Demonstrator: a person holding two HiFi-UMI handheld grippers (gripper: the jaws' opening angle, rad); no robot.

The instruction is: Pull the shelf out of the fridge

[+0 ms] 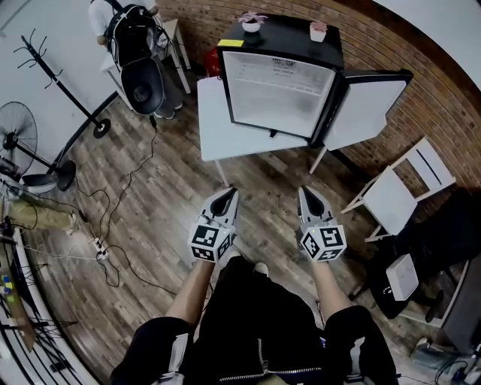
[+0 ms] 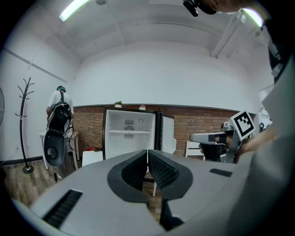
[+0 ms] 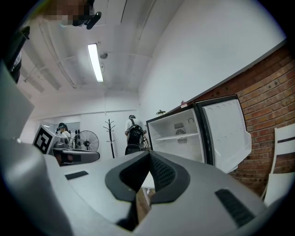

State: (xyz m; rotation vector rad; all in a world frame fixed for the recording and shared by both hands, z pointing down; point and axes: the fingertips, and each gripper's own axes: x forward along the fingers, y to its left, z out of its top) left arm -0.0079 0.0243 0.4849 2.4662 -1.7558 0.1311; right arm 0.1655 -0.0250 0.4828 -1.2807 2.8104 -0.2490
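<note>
Both of your tools are clenched with nothing between the jaws: the left tool [image 1: 228, 192] and the right tool [image 1: 307, 192] are held side by side in front of you, well short of the fridge [image 1: 279, 45]. Each carries one marker cube.

The fridge is a black one. It stands on the far right part of a white table [image 1: 213, 128], which leaves a bare strip along the table's left and near edges. Its door [image 1: 368, 105] hangs open to the right, past the table's right edge. The shelf [image 2: 129, 132] is inside the fridge, lying level across the upper part of the white cabinet, and neither tool is touching it.

The wood floor [image 1: 173, 188] between you and the table's near edge is open. Cables [image 1: 113, 225] trail over the floor on your left, and one white folding chair [image 1: 398, 192] stands on your right.

Two small potted plants [image 1: 251, 21] stand on the fridge top. There is one yellow label [image 1: 231, 43] at the top's front left corner, and its print is too small to read.
</note>
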